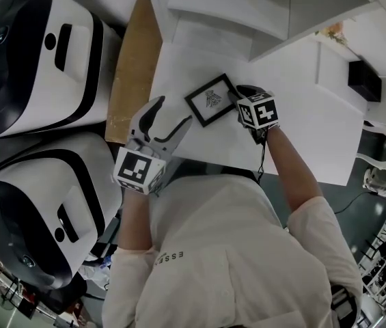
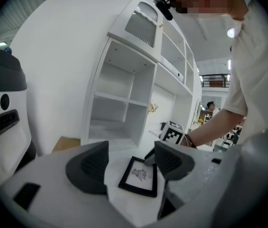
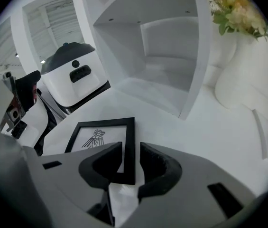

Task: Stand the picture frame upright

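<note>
White tabletop (image 1: 309, 125), smooth and matt, is the ground for all that we list.

Nearest: one pale shirt (image 1: 227, 251) with two bare forearms reaching forward from it.

Left gripper (image 1: 172, 115) (image 2: 131, 148), one: held almost level and aimed at the frame's near left corner. Its jaws stand wide and released with nothing between them, and it is near the frame but apart from it.

Right gripper (image 1: 239, 96) (image 3: 131, 151), one: pitched steeply down from the right. Its ribbed black pads (image 3: 155, 163) straddle the frame's right-hand bar. We see a thin gap on each side, so it is not clenched.

Marker cubes: two, one on each gripper.

Picture frame (image 1: 212, 100) (image 2: 138, 176) (image 3: 100, 136), one: rectangular with a black border, and a white sheet bearing a dark bird-like figure. It lies flat on the tabletop between the two grippers.

Brown board (image 1: 134, 67), one: flat, at the table's left edge.

Glossy white-and-black machine housings, two: (image 1: 35, 53) and (image 1: 42, 203), at the left.

Farthest: one white open shelf unit (image 2: 119, 103), and one white vase (image 3: 247, 80) holding flowers.
</note>
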A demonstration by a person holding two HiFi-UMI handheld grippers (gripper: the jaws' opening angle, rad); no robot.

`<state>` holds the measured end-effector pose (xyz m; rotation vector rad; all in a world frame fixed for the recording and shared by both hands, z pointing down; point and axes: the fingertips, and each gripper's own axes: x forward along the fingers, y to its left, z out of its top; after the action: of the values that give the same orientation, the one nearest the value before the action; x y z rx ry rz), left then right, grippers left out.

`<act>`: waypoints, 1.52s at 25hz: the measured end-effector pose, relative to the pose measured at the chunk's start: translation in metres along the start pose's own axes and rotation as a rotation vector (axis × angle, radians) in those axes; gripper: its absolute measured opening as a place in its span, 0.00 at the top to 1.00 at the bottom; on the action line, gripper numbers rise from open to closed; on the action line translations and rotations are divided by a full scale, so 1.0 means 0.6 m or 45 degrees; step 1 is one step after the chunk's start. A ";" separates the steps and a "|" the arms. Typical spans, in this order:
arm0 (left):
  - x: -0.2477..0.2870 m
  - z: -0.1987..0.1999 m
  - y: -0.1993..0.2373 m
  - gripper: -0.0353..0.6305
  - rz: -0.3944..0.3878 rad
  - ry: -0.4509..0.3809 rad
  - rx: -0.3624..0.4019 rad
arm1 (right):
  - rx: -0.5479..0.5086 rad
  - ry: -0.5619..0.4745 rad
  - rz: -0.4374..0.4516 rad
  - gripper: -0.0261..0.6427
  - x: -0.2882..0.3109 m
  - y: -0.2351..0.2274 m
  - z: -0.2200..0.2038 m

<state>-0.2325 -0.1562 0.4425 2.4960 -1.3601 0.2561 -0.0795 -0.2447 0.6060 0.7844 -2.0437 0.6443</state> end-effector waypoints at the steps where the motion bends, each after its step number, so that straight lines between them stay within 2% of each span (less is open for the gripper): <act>1: 0.000 -0.001 0.003 0.50 -0.001 0.002 -0.003 | 0.011 0.009 0.002 0.78 0.004 -0.001 -0.002; 7: 0.002 -0.003 0.006 0.50 -0.013 0.014 0.000 | 0.068 0.014 0.032 0.82 0.008 0.000 -0.006; 13: -0.004 0.003 -0.006 0.50 -0.016 0.005 -0.009 | 0.100 0.039 0.006 0.83 0.000 -0.003 -0.020; 22: -0.013 0.009 -0.044 0.50 0.008 0.020 0.034 | 0.184 0.060 -0.053 0.83 -0.037 -0.020 -0.073; 29: -0.003 0.007 -0.118 0.50 -0.060 -0.009 0.080 | 0.200 0.073 -0.141 0.83 -0.078 -0.033 -0.134; 38: 0.007 -0.022 -0.221 0.50 -0.172 -0.014 0.114 | 0.305 0.053 -0.176 0.83 -0.136 -0.039 -0.225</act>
<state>-0.1188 -0.0867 0.4340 2.6529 -1.2020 0.2797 0.0447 -0.1452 0.6117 1.0324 -1.8770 0.8287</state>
